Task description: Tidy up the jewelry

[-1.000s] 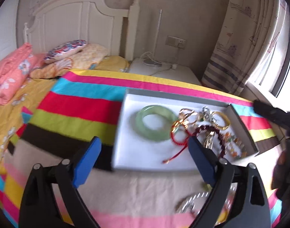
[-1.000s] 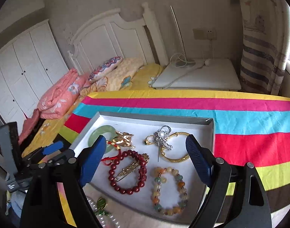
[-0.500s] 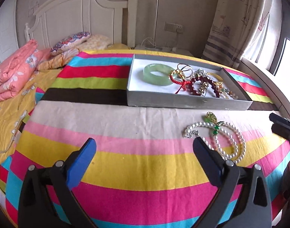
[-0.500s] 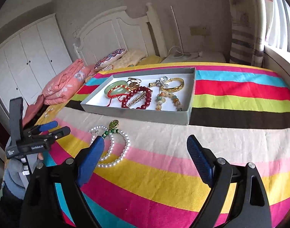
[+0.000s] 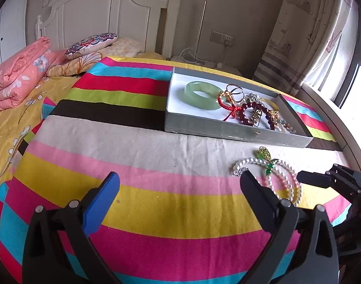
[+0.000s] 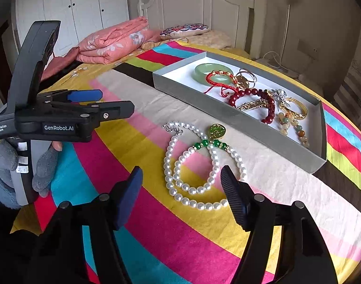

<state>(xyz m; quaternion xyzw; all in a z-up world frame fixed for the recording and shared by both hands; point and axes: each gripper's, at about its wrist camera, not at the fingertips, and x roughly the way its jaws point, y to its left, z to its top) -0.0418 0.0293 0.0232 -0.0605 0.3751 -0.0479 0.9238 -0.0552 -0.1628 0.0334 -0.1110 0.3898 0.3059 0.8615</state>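
Note:
A white pearl necklace (image 6: 166,165) with a green and gold pendant (image 6: 217,131) lies on the striped bedspread, in front of a grey tray (image 6: 216,108). The tray holds a jade bangle (image 6: 201,67), a dark red bead bracelet (image 6: 251,92), a red cord bracelet, gold pieces and a pale bead bracelet. My right gripper (image 6: 181,177) is open, low over the near loops of the pearls, touching nothing. My left gripper (image 5: 179,182) is open over bare bedspread, left of the necklace (image 5: 249,161). The tray (image 5: 227,127) sits beyond it.
A folded pink quilt (image 6: 114,42) and a patterned pillow (image 6: 185,28) lie near the white headboard (image 5: 104,16). A white wardrobe (image 6: 69,7) stands at the left. A nightstand with cables (image 5: 197,59) and a curtain (image 5: 305,35) are behind the bed. A gloved hand (image 6: 5,172) holds the left gripper.
Both grippers have drawn back from over the tray toward the near part of the bed. The right gripper has then swung down over the pearl necklace. Nothing was picked up.

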